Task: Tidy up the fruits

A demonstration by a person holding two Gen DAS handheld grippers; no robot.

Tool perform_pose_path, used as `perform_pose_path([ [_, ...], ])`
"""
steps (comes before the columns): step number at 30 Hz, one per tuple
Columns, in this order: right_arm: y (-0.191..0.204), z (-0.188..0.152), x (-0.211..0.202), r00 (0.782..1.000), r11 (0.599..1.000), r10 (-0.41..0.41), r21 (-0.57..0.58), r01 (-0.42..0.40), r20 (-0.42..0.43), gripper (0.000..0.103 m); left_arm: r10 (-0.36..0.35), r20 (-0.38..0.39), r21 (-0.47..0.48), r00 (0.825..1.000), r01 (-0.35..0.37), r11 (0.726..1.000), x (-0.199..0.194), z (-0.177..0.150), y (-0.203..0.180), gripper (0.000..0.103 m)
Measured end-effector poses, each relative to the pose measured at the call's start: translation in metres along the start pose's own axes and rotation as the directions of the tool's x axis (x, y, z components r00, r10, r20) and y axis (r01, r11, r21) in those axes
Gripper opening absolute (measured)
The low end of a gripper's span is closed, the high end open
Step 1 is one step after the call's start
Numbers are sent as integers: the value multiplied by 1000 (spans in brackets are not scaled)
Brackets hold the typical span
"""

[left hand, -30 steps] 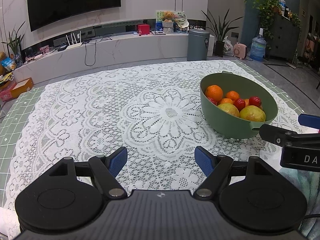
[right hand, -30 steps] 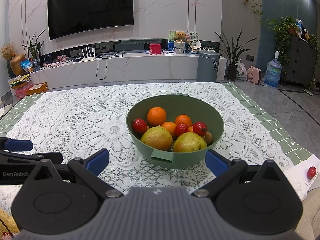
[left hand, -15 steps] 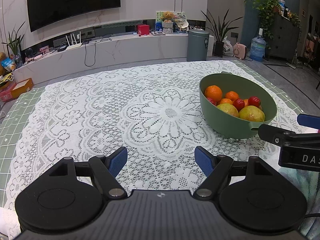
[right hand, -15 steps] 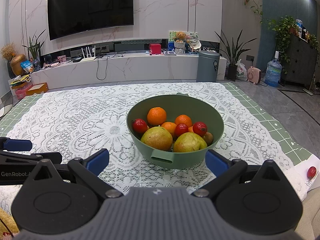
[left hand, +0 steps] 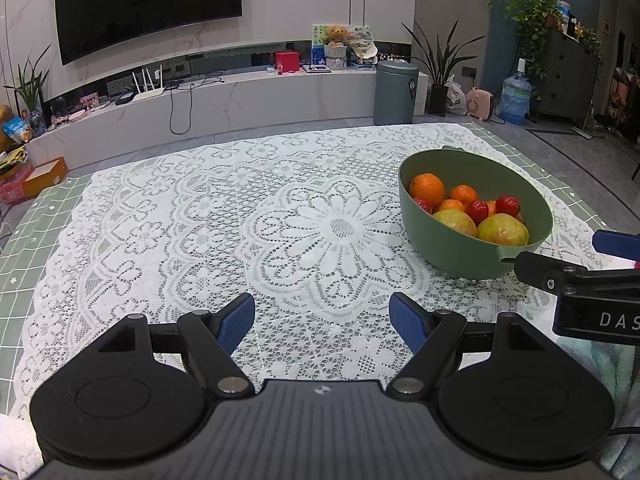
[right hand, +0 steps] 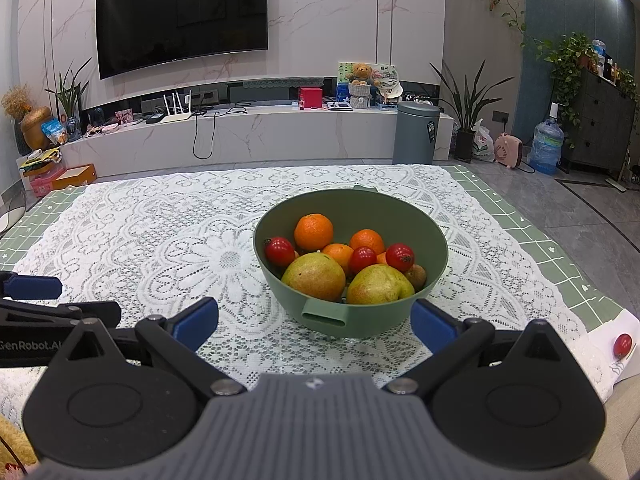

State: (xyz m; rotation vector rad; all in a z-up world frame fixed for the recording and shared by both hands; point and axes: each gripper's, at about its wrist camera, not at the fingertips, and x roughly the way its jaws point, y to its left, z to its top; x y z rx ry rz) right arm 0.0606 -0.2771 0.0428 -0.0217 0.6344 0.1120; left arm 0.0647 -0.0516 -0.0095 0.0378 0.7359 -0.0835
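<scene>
A green bowl [right hand: 434, 264] [left hand: 532, 200] stands on the lace tablecloth and holds oranges [right hand: 313, 231], small red fruits [right hand: 279, 251] and two yellow-green pears [right hand: 314, 276]. My right gripper [right hand: 314, 322] is open just in front of the bowl's near handle, with nothing between its fingers. My left gripper [left hand: 322, 322] is open over bare lace, to the left of the bowl and apart from it. One small red fruit [right hand: 623, 345] lies alone at the table's front right corner.
The lace tablecloth [left hand: 200, 220] covers a green checked table cover [right hand: 560, 264]. Beyond the table are a TV wall, a low white cabinet [right hand: 260, 136], a grey bin [right hand: 416, 132] and potted plants. The right gripper's finger [left hand: 576, 276] crosses the left wrist view at right.
Almost nothing moved. In the left wrist view the bowl and the right gripper's finger drift very slightly left and up; both grippers stay open.
</scene>
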Motion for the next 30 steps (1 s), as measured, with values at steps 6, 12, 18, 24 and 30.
perform_pose_path([
  [6, 0, 0, 0, 1000, 1000, 0, 0, 0, 0, 99, 0, 0, 0, 1000, 0, 1000, 0, 0, 0, 90],
  [12, 0, 0, 0, 1000, 1000, 0, 0, 0, 0, 99, 0, -2, 2, 1000, 0, 1000, -2, 2, 0, 90],
  [18, 0, 0, 0, 1000, 1000, 0, -1, 0, -1, 99, -1, -1, 4, 1000, 1, 1000, -5, 4, 0, 90],
  [24, 0, 0, 0, 1000, 1000, -1, -1, 1, 0, 99, 2, 1, -1, 1000, -2, 1000, -5, 3, -1, 90],
  [30, 0, 0, 0, 1000, 1000, -1, -2, 1, -1, 99, -2, 7, -4, 1000, 2, 1000, -5, 2, 0, 90],
])
